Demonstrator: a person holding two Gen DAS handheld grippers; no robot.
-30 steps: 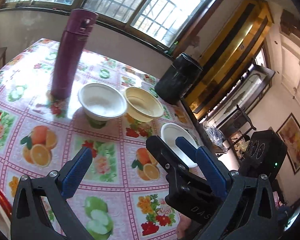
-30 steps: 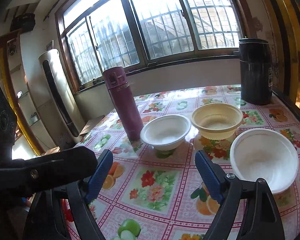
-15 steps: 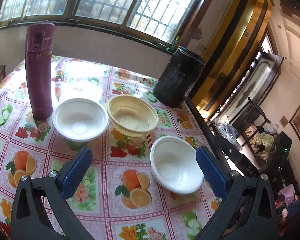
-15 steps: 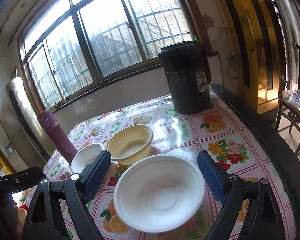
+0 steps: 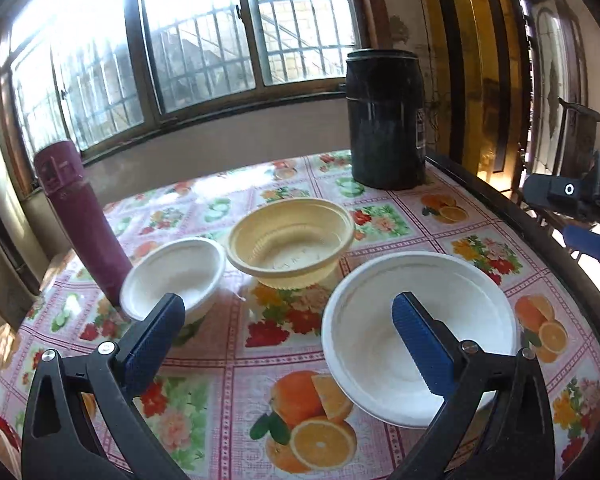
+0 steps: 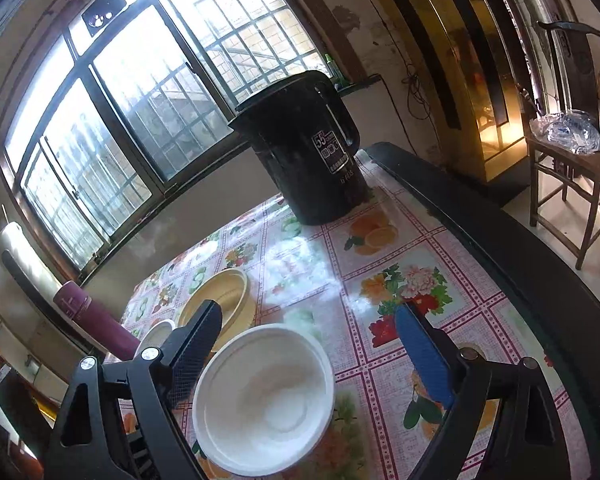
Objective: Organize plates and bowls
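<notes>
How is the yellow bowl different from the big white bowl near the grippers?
The yellow bowl is cream-yellow with ribbed sides; the big white bowl is plain white and smooth. The yellow bowl looks deeper and sits farther back; the white one is wider, shallower and nearer. Both stand upright and empty on the flowered tablecloth.

Bare tablecloth (image 6: 384,240) apparently passable between black bucket (image 6: 304,152) and bowls

table (image 5: 496,208) | fruit-print cloth (image 5: 260,364) | three bowls (image 5: 292,240) | flask (image 5: 80,220) | black jug (image 5: 384,120)
</notes>
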